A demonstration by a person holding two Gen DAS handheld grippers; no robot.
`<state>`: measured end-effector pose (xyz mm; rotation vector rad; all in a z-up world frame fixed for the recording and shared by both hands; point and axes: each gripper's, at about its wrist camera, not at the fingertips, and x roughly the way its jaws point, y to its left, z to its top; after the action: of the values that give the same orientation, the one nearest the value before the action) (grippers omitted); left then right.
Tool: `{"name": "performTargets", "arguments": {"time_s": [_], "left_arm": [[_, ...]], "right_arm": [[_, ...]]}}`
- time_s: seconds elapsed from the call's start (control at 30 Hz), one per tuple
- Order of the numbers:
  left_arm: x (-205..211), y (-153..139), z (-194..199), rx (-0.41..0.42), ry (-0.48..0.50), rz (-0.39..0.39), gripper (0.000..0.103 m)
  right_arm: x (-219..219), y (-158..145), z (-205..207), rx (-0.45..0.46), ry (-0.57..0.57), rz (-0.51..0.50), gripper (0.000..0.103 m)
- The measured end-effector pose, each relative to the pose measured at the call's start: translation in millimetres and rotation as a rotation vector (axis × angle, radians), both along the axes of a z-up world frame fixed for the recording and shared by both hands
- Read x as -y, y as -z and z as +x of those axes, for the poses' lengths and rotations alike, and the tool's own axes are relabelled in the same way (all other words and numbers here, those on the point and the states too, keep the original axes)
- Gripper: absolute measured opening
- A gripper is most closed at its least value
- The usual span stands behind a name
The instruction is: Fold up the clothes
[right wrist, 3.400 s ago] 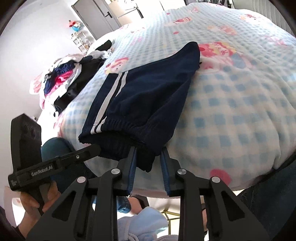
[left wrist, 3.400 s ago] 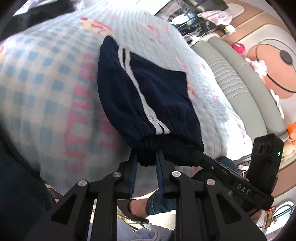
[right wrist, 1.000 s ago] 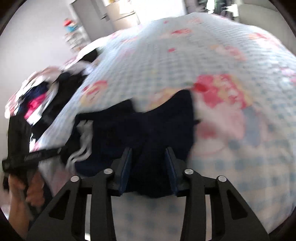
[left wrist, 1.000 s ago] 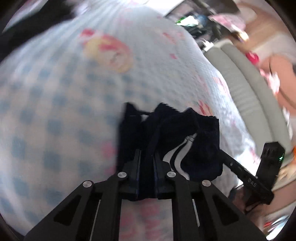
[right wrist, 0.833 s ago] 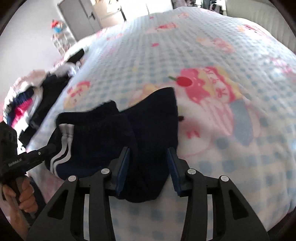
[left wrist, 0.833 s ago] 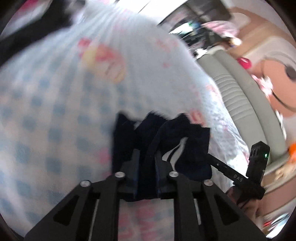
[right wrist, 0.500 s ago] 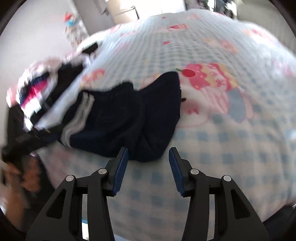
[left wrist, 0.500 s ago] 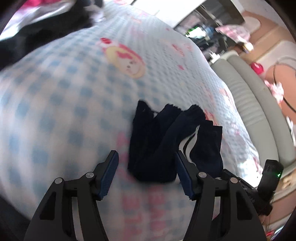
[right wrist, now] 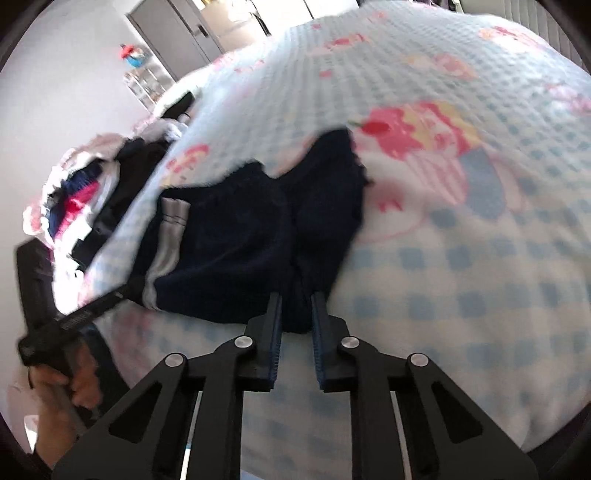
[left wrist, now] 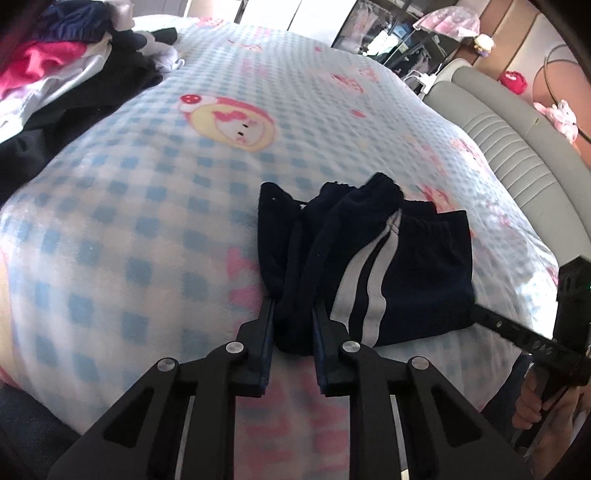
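Navy shorts with two white side stripes (left wrist: 388,269) lie folded in half on the blue checked blanket (left wrist: 147,206), near its front edge. My left gripper (left wrist: 292,317) is shut on the near folded edge at the left end of the shorts. My right gripper (right wrist: 296,299) is shut on the near edge at the right end of the shorts (right wrist: 236,251). The right gripper's body also shows in the left wrist view (left wrist: 532,343), and the left one in the right wrist view (right wrist: 62,317).
A pile of mixed clothes (left wrist: 55,74) lies at the far left of the bed, also in the right wrist view (right wrist: 85,188). A grey padded headboard (left wrist: 517,147) runs along the right. Grey cabinets (right wrist: 177,26) stand beyond the bed.
The shorts were folded forward over themselves on the bed. Both grippers opened about half a second ago and have now shut again on the near folded edge.
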<state>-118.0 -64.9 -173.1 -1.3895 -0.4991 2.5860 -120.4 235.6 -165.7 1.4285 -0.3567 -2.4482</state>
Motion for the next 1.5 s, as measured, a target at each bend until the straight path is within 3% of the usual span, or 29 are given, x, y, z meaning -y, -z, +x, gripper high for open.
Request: {"name": "performTargets", "arguments": {"time_s": [0.07,0.13,0.23,0.33,0.47,0.63,0.73,0.83,0.9,0.97,1.07,1.13,1.33,1.47,1.5], "left_arm": [[6.3,0.4,1.1,0.010,-0.012,0.023,0.019],[15.0,-3.1,1.7,-0.007,-0.025,0.104,0.022],[22.8,-17.8,6.6,-0.100,-0.033,0.182,0.028],[8.7,-34.0,-5.0,-0.151,0.020,0.119,0.034],[-22.3,-39.9,-34.3,-0.118,0.142,-0.025,0.049],[-29.8,-16.3,-61.5,-0.043,0.132,-0.161,0.052],[-8.5,-4.6,-61.6,-0.009,0.063,-0.113,0.051],[14.0,-10.3,-51.4,-0.028,0.009,-0.071,0.057],[26.5,-9.4,-48.5,-0.017,0.020,0.038,0.060],[36.4,-6.0,-46.4,-0.002,0.022,0.152,0.061],[36.4,-2.9,-46.6,0.010,0.041,0.258,0.067],[29.4,-2.3,-46.6,0.012,0.050,0.242,0.068],[14.2,-7.2,-42.6,-0.005,0.027,0.049,0.068],[12.8,-7.5,-41.2,-0.006,0.098,0.159,0.069],[8.5,-6.1,-41.8,-0.002,0.109,0.142,0.070]], "right_arm": [[-9.7,7.6,1.9,0.029,0.066,0.048,0.009],[-21.7,3.7,6.4,0.029,0.095,0.022,0.009],[-24.7,-13.4,11.7,-0.019,0.083,0.035,0.015],[-5.9,-37.5,11.5,-0.095,-0.001,0.094,0.024],[29.9,-45.7,-7.8,-0.102,-0.116,0.091,0.028],[56.8,-13.4,-36.0,-0.034,-0.165,0.129,0.028],[56.6,8.1,-46.9,0.016,-0.136,0.136,0.028],[52.8,1.5,-41.7,0.003,-0.103,0.132,0.028],[48.7,-7.0,-36.8,-0.007,-0.080,0.132,0.040],[41.2,-19.4,-30.3,-0.031,-0.038,0.120,0.066],[27.0,-30.9,-25.7,-0.052,0.015,0.078,0.076],[22.8,-28.6,-30.1,-0.025,0.012,0.068,0.076],[42.4,-3.7,-33.2,0.053,-0.042,0.176,0.076],[48.2,0.4,-31.0,0.058,-0.045,0.186,0.076],[49.7,0.7,-30.7,0.057,-0.049,0.192,0.076]]}}
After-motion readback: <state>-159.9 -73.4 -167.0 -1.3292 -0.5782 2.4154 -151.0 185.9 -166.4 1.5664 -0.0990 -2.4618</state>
